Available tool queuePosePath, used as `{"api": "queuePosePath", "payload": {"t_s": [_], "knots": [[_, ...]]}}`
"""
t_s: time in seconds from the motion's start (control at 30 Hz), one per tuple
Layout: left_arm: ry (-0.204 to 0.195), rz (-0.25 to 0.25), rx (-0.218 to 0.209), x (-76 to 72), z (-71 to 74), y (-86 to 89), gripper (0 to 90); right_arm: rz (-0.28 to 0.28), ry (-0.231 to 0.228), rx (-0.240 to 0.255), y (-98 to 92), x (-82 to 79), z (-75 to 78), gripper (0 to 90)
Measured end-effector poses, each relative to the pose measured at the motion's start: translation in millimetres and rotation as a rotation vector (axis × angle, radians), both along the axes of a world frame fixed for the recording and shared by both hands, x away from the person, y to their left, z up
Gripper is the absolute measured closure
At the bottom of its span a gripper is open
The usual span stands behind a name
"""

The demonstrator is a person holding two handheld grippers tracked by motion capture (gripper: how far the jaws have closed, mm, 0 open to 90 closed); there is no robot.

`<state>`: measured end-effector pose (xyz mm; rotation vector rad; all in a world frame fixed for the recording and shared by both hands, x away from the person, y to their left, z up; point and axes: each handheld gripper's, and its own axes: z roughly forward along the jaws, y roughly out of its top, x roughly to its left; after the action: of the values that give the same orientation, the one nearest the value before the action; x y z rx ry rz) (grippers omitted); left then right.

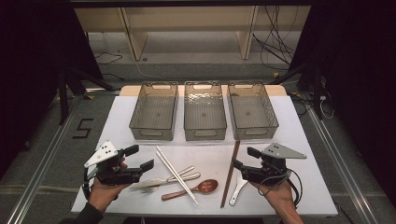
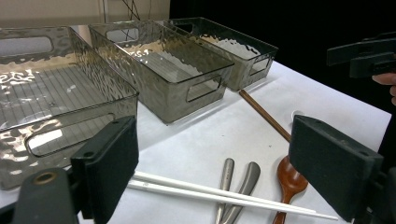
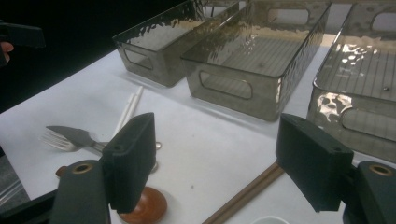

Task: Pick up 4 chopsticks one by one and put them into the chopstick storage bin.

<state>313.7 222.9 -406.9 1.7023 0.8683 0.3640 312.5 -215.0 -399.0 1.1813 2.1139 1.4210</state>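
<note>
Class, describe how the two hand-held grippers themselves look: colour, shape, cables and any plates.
Both the left gripper and the right gripper are black, each with two flat, blocky jaws. A grey three-cornered plate with small holes sits on top of each. A black cable loops from the right one. A dark sleeve covers the left forearm.

smoky see-through rippled plastic bins (image 1: 204,112), matt white table (image 1: 140,196), glossy reddish wooden spoon (image 1: 191,189), brushed metal fork (image 1: 159,186), smooth white plastic chopsticks (image 1: 176,173)
</note>
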Motion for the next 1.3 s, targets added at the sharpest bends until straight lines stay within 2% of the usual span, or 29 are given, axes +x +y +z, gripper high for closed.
{"api": "queuePosePath", "payload": {"t_s": [0.2,0.33,0.43,0.5,0.67,0.83,0.97,1.0,1.03,1.17,1.3], "knots": [[0.002,-0.001,0.0,0.1,-0.4,-0.5,15.6,-0.013,0.027,-0.006,-0.7,2.6,-0.6,30.2],[0.003,-0.001,0.001,0.3,-0.7,-0.4,15.6,-0.017,0.037,-0.033,0.7,4.6,-0.3,31.1],[0.003,0.0,0.002,0.7,-0.6,-0.1,15.6,-0.016,0.06,-0.059,2.0,8.3,-0.5,31.1],[0.001,0.004,0.001,1.0,-0.7,0.3,15.6,-0.007,0.082,-0.094,4.7,12.5,-1.4,31.2],[0.004,0.01,-0.003,1.5,-0.7,0.8,15.6,0.036,0.093,-0.12,10.1,16.5,0.1,32.2],[0.004,0.01,0.0,1.6,-0.6,1.3,15.6,0.049,0.104,-0.148,14.9,18.5,0.4,33.4],[0.0,0.009,0.001,1.6,-0.5,1.1,15.6,0.028,0.155,-0.199,16.4,27.1,-2.2,35.3],[0.0,0.009,0.0,1.6,-0.4,1.1,15.6,0.028,0.155,-0.199,16.4,27.1,-2.2,35.3],[0.0,0.009,0.0,1.6,-0.4,1.1,15.6,0.013,0.176,-0.228,16.2,32.1,-2.7,35.8],[0.001,0.01,-0.001,1.5,-0.4,0.8,15.6,0.002,0.213,-0.26,16.9,41.9,-5.1,36.8],[0.0,0.009,0.0,1.5,-0.3,0.9,15.6,-0.01,0.293,-0.316,20.6,62.0,-13.6,38.3]]}}
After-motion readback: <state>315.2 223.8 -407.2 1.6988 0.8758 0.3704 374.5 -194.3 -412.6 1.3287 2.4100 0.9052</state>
